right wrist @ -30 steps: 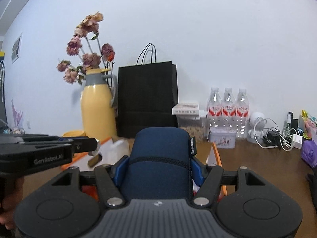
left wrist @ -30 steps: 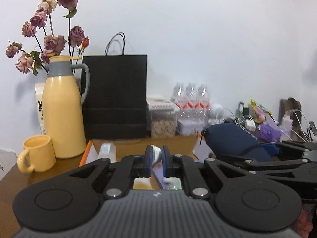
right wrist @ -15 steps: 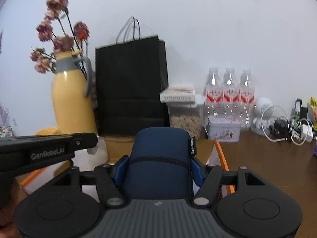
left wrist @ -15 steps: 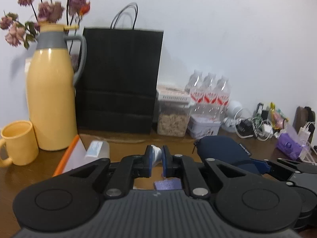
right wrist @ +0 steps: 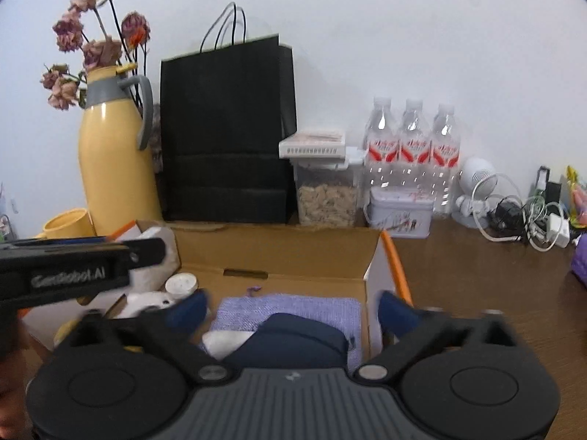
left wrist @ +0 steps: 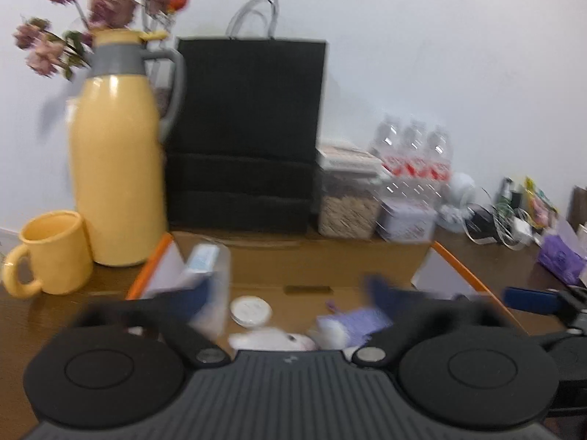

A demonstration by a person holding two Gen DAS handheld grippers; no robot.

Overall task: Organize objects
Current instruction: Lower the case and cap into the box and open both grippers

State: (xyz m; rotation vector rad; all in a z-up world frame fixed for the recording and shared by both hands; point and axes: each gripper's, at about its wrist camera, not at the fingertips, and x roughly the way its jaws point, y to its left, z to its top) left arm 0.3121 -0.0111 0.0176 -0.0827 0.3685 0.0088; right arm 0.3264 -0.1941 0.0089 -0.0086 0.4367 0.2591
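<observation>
An open cardboard box (right wrist: pixel 293 253) with orange-edged flaps sits in front of both grippers. My right gripper (right wrist: pixel 291 311) is opening, its blue pads wide apart and touching nothing. Below it a navy pouch (right wrist: pixel 293 341) lies loose in the box on a purple cloth (right wrist: pixel 286 310). My left gripper (left wrist: pixel 290 293) is also opening, blurred, with nothing between its pads. Under it in the box lie a small white object (left wrist: pixel 271 339), a round white lid (left wrist: pixel 250 311) and the purple cloth (left wrist: pixel 352 321). The left gripper's finger (right wrist: pixel 139 253) shows at the left of the right wrist view.
Behind the box stand a yellow jug (left wrist: pixel 113 168) with dried flowers, a yellow mug (left wrist: pixel 55 253), a black paper bag (left wrist: pixel 245 128), a cereal jar (right wrist: pixel 326 201), three water bottles (right wrist: pixel 412 146) and a tin (right wrist: pixel 400 214). Tangled cables (right wrist: pixel 521 216) and a purple packet (left wrist: pixel 559 260) lie right.
Both grippers sank over the box and their jaws sprang apart. The navy pouch dropped out of the right gripper onto the purple cloth. The small white object left the left gripper's pads.
</observation>
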